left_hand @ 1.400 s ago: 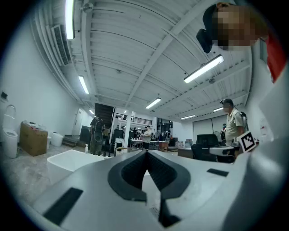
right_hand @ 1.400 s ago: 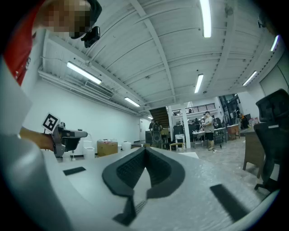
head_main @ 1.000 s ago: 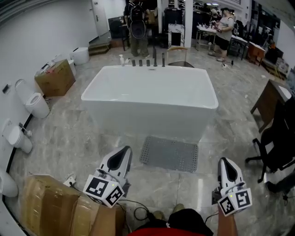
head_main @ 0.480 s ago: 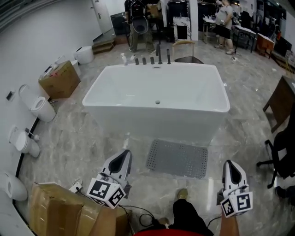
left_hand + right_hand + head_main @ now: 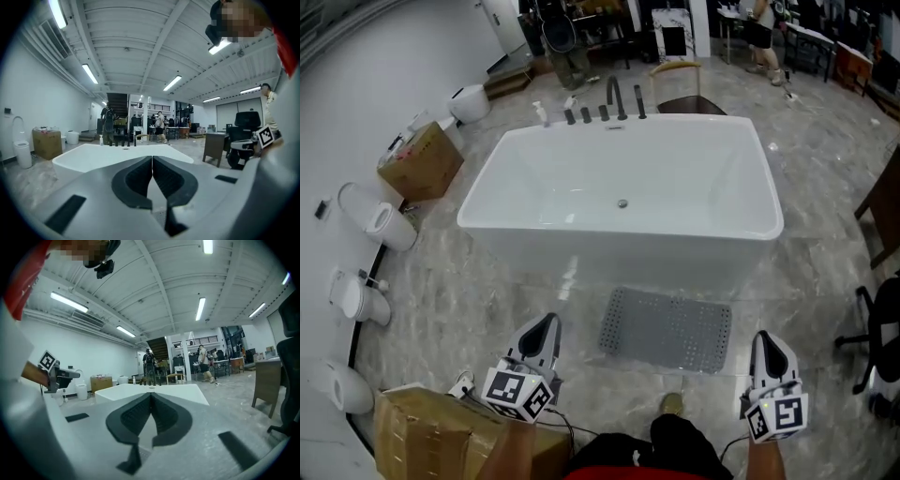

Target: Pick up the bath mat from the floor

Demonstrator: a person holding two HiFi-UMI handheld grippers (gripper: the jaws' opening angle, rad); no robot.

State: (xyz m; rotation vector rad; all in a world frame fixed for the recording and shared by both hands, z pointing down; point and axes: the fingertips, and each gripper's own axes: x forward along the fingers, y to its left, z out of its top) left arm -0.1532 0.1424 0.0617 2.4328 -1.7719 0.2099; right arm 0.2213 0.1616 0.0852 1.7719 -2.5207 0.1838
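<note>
Bath mat (image 5: pixel 667 329) flat on floor (image 5: pixel 469 309), just in front of tub (image 5: pixel 609 228), untouched. Approach step: my left fingers (image 5: pixel 136 180) and right fingers (image 5: pixel 138 416) closed, empty. Next I'd open, drop to near edge, pinch

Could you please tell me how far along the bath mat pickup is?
Nothing looks done yet: the bath mat lies flat on the floor in front of the bathtub. Nothing is in hand: the left tongs and right tongs are shut and empty. Left to do: reach down, grip the mat, lift it.

Cardboard box (image 5: pixel 431 436) partly beyond bottom edge
</note>
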